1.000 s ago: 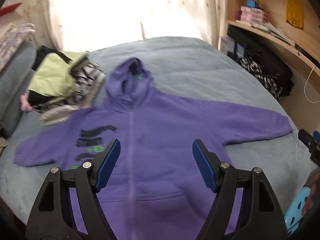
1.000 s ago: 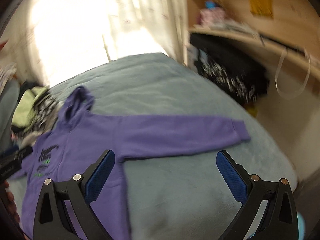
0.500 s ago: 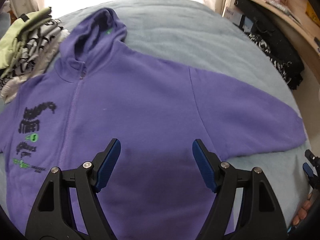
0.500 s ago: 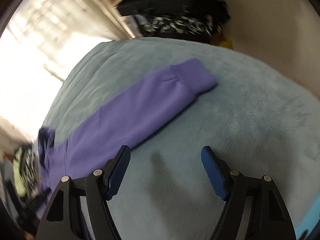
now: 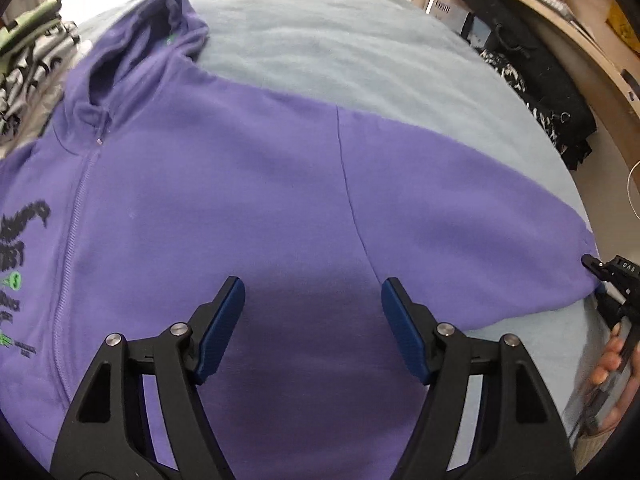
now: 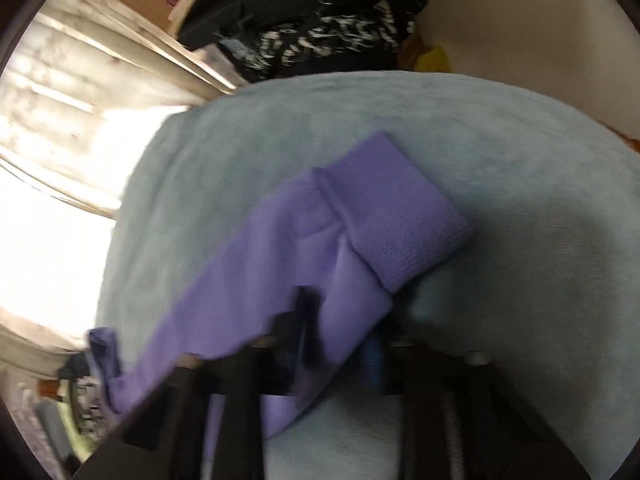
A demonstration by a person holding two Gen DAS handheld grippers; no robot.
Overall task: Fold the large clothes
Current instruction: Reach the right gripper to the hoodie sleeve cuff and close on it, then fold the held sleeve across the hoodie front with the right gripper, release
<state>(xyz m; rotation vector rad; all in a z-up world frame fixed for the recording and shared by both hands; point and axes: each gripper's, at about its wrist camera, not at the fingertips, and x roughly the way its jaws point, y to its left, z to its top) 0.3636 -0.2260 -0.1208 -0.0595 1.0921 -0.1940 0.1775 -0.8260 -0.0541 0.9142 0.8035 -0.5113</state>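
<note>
A purple zip-front fleece hoodie (image 5: 224, 208) with black and green lettering on its chest lies spread face up on a pale blue plush bedspread (image 5: 360, 52), hood toward the bright window and one sleeve stretched out to the side. The left gripper (image 5: 312, 320), black with blue pads, hovers over the hoodie's lower body near the armpit seam; its jaws stand fairly wide and are closing slightly, with only flat fabric below them and nothing pinched. The right gripper (image 6: 340, 340) has its jaws clamped together on the sleeve just behind the ribbed cuff (image 6: 404, 216), the fabric bunching between its blurred fingers. A pile of folded striped and green clothes (image 5: 28, 60) sits beside the hood.
</note>
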